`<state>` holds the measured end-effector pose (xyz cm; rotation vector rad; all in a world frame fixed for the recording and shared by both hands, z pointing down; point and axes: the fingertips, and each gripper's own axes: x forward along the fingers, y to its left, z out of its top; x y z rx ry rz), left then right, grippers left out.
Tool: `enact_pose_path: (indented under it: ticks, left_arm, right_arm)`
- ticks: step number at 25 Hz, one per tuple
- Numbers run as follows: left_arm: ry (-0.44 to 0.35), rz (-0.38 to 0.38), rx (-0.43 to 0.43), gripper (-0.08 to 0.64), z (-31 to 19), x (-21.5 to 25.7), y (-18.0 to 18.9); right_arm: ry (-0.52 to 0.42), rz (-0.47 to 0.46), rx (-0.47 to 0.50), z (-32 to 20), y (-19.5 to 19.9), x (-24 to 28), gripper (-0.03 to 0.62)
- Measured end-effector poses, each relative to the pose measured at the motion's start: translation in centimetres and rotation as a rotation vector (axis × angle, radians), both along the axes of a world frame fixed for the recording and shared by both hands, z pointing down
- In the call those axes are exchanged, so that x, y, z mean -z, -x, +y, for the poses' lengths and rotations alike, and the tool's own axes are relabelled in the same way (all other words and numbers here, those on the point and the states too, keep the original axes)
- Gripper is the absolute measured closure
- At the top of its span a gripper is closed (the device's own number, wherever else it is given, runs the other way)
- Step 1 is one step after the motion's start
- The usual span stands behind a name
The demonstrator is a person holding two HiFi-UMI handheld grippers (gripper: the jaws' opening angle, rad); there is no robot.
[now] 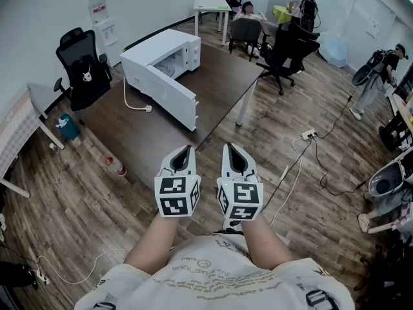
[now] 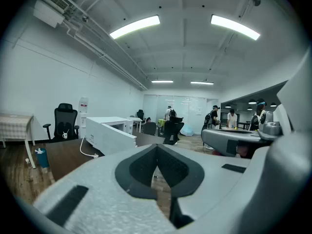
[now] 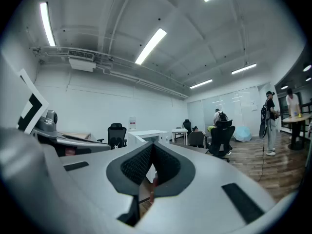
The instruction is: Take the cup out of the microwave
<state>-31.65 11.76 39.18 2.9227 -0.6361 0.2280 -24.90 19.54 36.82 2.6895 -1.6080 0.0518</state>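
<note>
Wood flooring and a dark table fill the head view. A white microwave is seen on that table with its door swung open. No cup can be made out inside it. The left gripper and right gripper are held side by side, well short of the microwave. In the left gripper view, the jaws are pressed together on nothing. In the right gripper view, the jaws are likewise closed and empty.

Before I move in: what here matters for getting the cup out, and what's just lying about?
Job: microwave, its open door, left tool and right tool, both shut and empty. The cup is not in view.
Lying about: black chair, bottle on the floor, power strip.
</note>
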Motion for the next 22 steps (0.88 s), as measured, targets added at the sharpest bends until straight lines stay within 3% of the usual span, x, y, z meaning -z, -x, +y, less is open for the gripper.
enact_pose_path:
  ticks: [10,22]
  left_arm:
    - [0.006,-0.019,-0.005,0.546,0.4,-1.0,-3.1]
    - [0.025,-0.030,0.062,0.546,-1.4,-1.3,-10.7]
  right_arm:
    - [-0.003,-0.044,0.003,0.9,-2.7,-1.7,0.580]
    - [0.018,-0.048,0.079,-1.9,-10.5,-1.3,0.580]
